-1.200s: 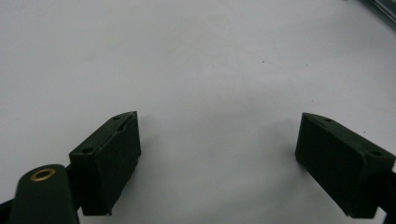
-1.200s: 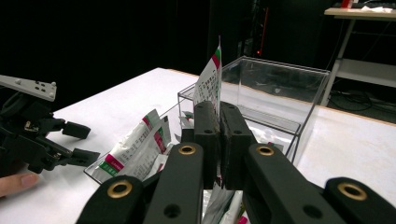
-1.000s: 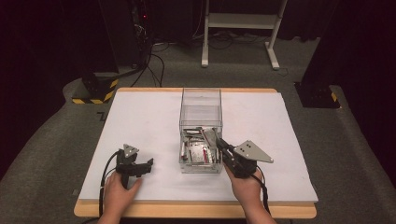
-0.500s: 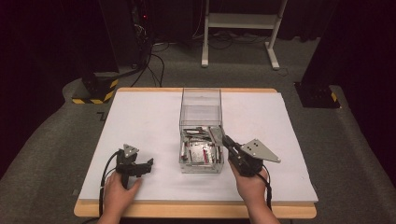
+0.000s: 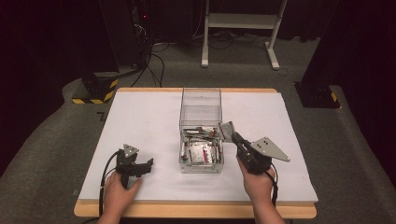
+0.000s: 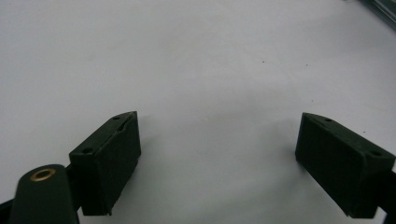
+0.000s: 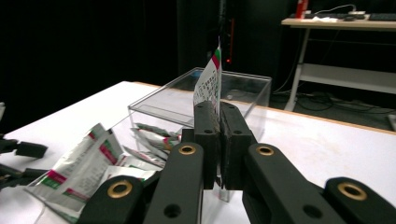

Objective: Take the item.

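One flat foil sachet (image 7: 208, 86) pinched edge-up in right hand-held gripper (image 7: 218, 122).

Sachet lifted beside its box

We see one silvery sachet (image 7: 208, 84) upright, above the right edge of the clear box (image 5: 201, 109) holding more sachets (image 5: 200, 151).

Packet (image 7: 208, 84) silver-white, green-red corner stripe – box (image 5: 201, 109) clear – table (image 5: 140, 121) white – grippers (image 7: 218, 122) black.
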`<state>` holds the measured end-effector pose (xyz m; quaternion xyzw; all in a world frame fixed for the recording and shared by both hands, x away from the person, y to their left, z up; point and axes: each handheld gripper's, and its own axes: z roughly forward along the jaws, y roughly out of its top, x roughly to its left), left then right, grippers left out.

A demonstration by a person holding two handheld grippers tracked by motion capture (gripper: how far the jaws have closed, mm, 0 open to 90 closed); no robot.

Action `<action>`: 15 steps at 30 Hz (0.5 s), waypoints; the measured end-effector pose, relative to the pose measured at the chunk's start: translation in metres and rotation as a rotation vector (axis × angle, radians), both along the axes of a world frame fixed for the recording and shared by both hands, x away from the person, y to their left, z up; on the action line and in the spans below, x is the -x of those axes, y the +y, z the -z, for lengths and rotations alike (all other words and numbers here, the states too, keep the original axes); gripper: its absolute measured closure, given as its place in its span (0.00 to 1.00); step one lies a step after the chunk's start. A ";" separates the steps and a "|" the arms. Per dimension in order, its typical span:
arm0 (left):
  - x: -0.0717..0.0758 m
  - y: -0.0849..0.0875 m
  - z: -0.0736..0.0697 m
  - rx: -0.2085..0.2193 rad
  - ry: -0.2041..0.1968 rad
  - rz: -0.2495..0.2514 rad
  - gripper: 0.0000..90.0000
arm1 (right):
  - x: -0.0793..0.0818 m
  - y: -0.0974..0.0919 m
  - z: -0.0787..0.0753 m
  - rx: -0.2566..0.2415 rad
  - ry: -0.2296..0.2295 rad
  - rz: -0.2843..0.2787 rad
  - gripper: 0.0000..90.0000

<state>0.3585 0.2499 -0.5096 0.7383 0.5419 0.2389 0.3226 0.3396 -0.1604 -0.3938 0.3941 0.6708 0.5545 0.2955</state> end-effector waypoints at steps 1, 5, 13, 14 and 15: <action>0.000 0.000 0.000 0.000 0.000 0.000 0.16 | -0.001 -0.003 0.000 -0.002 -0.003 0.012 0.97; 0.000 0.000 0.000 0.000 0.000 0.000 0.16 | -0.002 -0.007 0.000 -0.003 -0.002 0.028 0.97; 0.000 0.000 0.000 0.000 0.000 0.000 0.16 | -0.011 -0.016 0.007 -0.002 0.024 0.066 0.97; 0.000 0.000 0.000 0.000 0.000 0.000 0.16 | -0.011 -0.016 0.007 -0.002 0.024 0.066 0.97; 0.000 0.000 0.000 0.000 0.000 -0.001 0.16 | -0.012 -0.017 0.008 -0.001 0.027 0.070 0.97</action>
